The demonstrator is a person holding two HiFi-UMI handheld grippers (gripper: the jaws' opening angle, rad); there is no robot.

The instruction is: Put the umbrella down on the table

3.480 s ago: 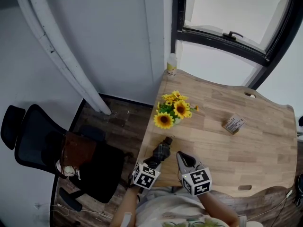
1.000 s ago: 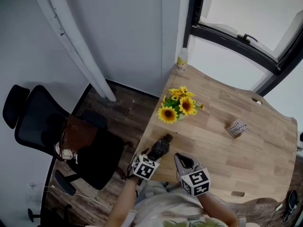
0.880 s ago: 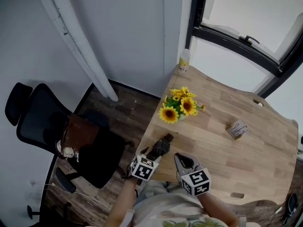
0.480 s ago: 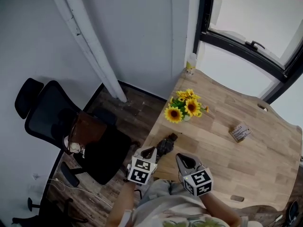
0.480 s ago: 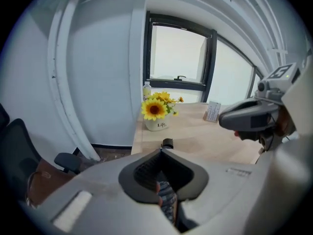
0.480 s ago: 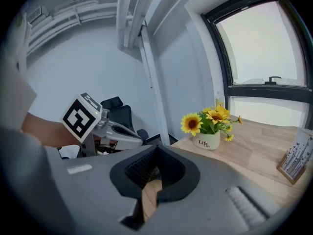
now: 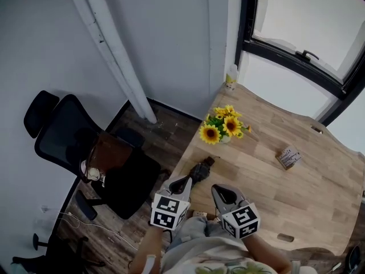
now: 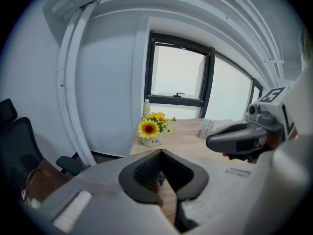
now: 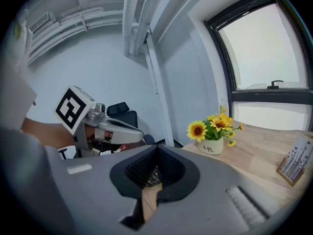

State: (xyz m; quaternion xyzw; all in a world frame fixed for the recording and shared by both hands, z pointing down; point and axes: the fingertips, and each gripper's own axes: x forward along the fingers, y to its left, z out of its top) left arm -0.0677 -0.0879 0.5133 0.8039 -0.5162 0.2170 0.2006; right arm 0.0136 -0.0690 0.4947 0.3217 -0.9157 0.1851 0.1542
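Already set down, the umbrella (image 7: 199, 171) lies folded on the wooden surface (image 7: 285, 193), close to its near left edge, just ahead of and below the jaws of the left gripper (image 7: 182, 182). It sits ahead and to the left of the jaws of the right gripper (image 7: 220, 191) and touches neither tool.

Left gripper: the jaws have just been closing and now stand together, with nothing between them; only bare wood shows through the slit beneath the pads. Right gripper: the jaws likewise meet at their tips and carry nothing.

Step in hand, as judged from this layout: placing appears complete, since the umbrella rests unsupported on the surface and both grippers hang above it, empty. What remains is the withdrawal.

Next move, as judged: draw both grippers up and back toward the person, with the left jaws kept off the near end of the umbrella. A nudge there could slide it toward the surface edge beside it. No fresh grasp seems called for.

Orientation of the umbrella: it lies flat, its long axis running away from the left jaws, roughly in line with the direction in which they point. In the head view this axis slants from lower left to upper right. The far end, a small dark block that may be the handle, points toward the pot of sunflowers (image 7: 223, 127) farther ahead of both jaws. The bulkier, bundled end lies nearest the left jaws. Which end is truly the handle cannot be told for certain.
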